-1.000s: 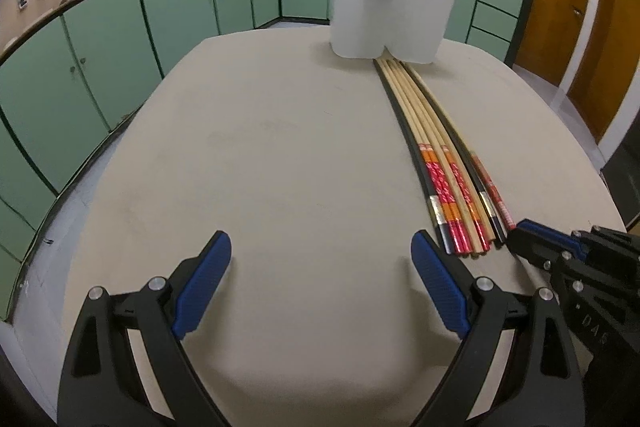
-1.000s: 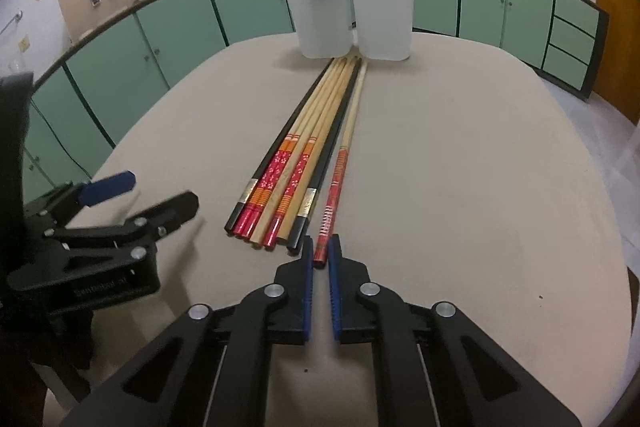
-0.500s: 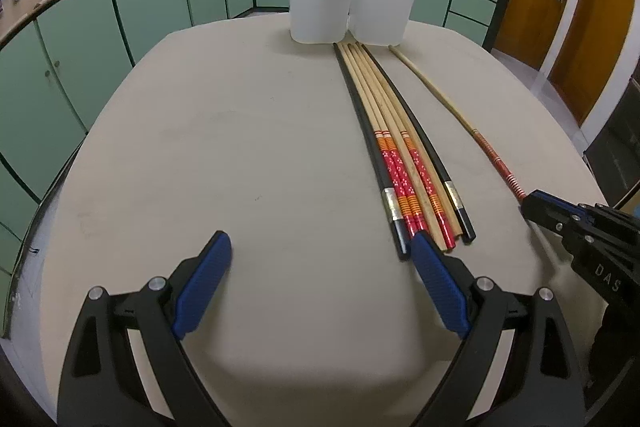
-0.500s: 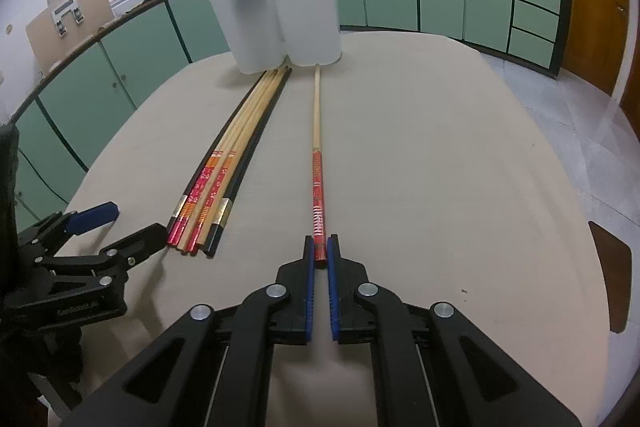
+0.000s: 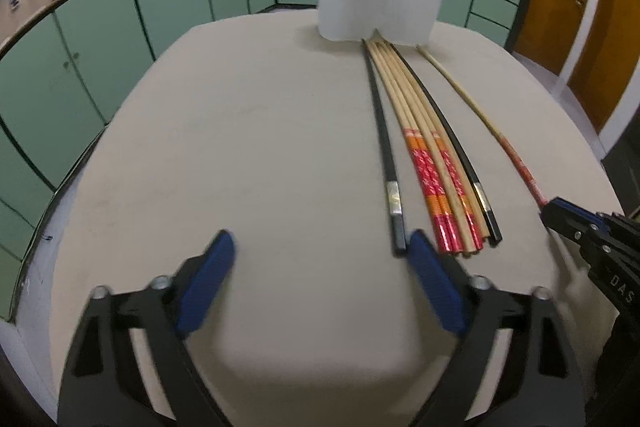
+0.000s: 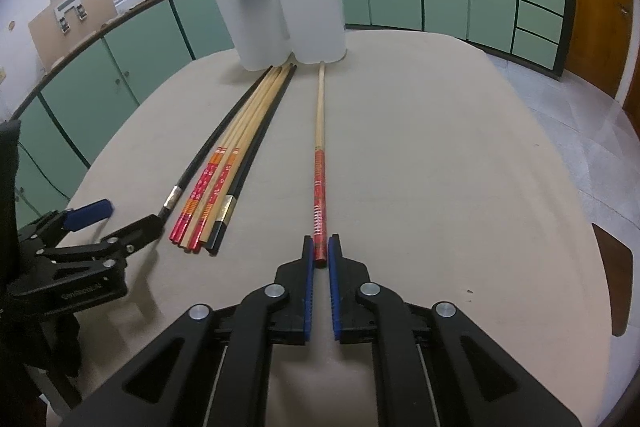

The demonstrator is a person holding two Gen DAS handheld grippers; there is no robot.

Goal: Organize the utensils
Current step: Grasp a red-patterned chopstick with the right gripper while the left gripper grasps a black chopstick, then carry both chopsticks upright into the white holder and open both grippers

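Several chopsticks (image 5: 434, 163) (image 6: 224, 163) lie bundled on the beige table (image 5: 248, 147), tips toward two white holders (image 5: 380, 7) (image 6: 288, 23). One black chopstick (image 5: 383, 147) lies slightly left of the bundle, its end just inside the right finger of my left gripper (image 5: 320, 243) (image 6: 124, 217). That gripper's jaws are closing, still wide apart, and nothing is pressed between them. My right gripper (image 6: 320, 247) (image 5: 554, 209) is shut on the red end of a single chopstick (image 6: 319, 179) (image 5: 500, 139), which lies apart to the right of the bundle.
Green cabinets (image 5: 120, 39) ring the room and wooden doors (image 5: 600, 7) stand at the right. The table's edge curves close on the left (image 5: 72, 187) and right (image 6: 580, 227). A brown seat (image 6: 612, 267) sits beyond the right edge.
The right gripper has dragged the red-ended chopstick out of the bundle to the right. The left gripper's jaws have narrowed a little, and the left black chopstick now lies slightly off the bundle.
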